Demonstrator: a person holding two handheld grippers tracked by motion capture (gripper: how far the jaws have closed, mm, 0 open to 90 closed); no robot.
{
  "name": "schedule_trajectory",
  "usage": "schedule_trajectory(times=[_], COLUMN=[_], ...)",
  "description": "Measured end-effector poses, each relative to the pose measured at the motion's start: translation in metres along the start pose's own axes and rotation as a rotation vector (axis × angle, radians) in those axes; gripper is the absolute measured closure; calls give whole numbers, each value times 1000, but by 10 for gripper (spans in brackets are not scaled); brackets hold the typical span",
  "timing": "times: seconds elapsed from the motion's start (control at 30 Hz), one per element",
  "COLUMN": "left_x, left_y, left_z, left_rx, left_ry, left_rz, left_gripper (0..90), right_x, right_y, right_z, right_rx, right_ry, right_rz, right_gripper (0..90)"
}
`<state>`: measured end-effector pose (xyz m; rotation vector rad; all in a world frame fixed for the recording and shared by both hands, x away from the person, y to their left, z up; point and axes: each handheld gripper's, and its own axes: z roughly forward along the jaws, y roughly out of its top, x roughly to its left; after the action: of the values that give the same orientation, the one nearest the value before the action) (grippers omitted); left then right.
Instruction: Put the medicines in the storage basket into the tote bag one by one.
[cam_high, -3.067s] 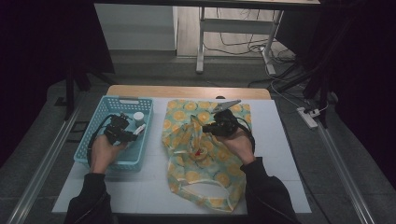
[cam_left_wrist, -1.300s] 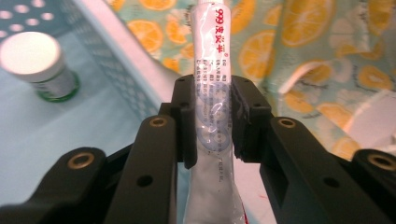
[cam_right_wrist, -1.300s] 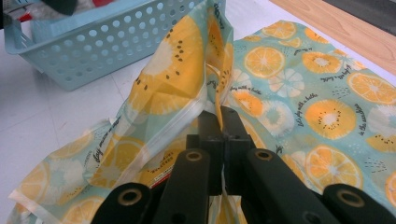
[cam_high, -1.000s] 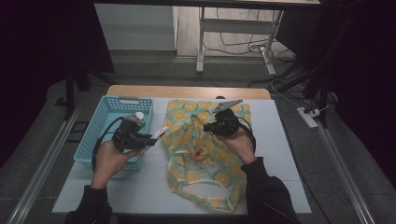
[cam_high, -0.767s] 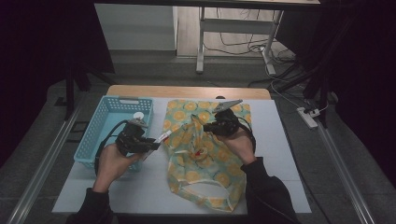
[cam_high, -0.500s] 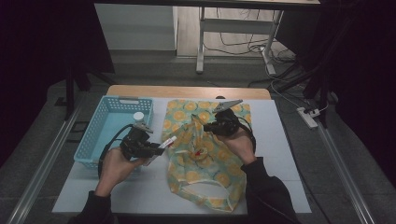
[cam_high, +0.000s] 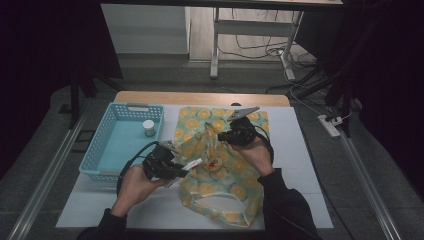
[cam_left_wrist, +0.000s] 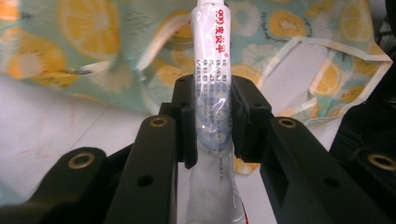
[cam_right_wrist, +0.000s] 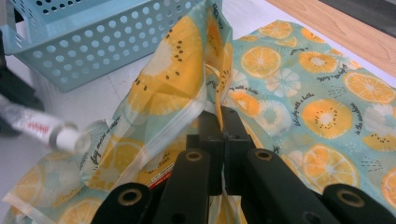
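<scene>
Grippers at the fruit bag: one holds a tube, one holds the bag.

Left gripper (cam_high: 181, 169) has its jaws pressed tight on a white tube (cam_left_wrist: 212, 88) with red writing, and the tube's cap end points at the open mouth of the fruit bag (cam_high: 225, 175), just beside the bag's left edge. Right gripper (cam_high: 229, 136) is pinched closed on a fold of the bag's cloth and lifts it up like a small tent. Something red and white (cam_high: 215, 162) sits inside the bag; what it is cannot be told. Left of the bag stands a blue basket (cam_high: 107, 145) with a little jar (cam_high: 148, 127) in it. Bag and basket both rest on the white table (cam_high: 300, 165).
</scene>
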<state>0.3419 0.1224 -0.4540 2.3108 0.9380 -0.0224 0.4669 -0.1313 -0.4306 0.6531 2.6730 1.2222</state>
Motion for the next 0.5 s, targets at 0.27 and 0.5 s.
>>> schedule_trajectory(times=[0.27,0.5], left_x=[-12,-21], left_y=[10,20], left_z=[21,35], left_rx=[19,28], left_ry=[-18,-14], left_rz=[14,33], left_gripper=[729,729], right_x=[0,0], right_y=[0,0], right_z=[0,1], right_rx=[-1,1], right_ry=[-1,0], right_rz=[-4,-3], right_gripper=[900,900])
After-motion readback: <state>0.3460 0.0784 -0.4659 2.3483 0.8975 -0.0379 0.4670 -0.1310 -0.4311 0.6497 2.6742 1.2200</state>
